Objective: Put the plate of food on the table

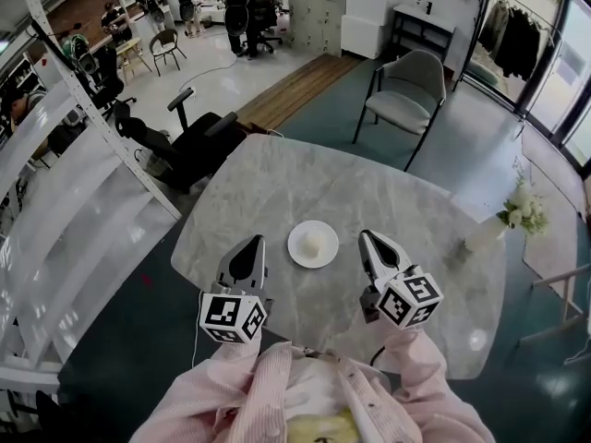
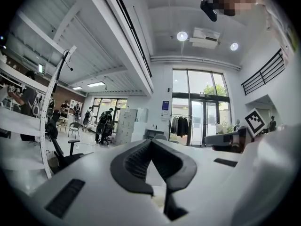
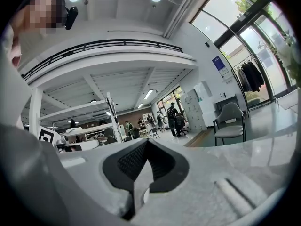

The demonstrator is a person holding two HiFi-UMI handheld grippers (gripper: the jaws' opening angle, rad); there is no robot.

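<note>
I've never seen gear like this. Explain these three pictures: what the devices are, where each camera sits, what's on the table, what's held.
There is no robot here: a person holds a hand-held two-jaw gripper in each hand. The marked cubes belong to the grippers. The head view comes from a camera on the person's head, looking steeply down. It shows the left gripper and the right gripper over a marble table. Between them a white plate with a pale piece of food rests on the table, and a vase of white flowers stands near the table's right edge. The other two pictures come from cameras riding on each gripper, looking along its jaws. Both pairs of jaws are shut and hold nothing.
</note>
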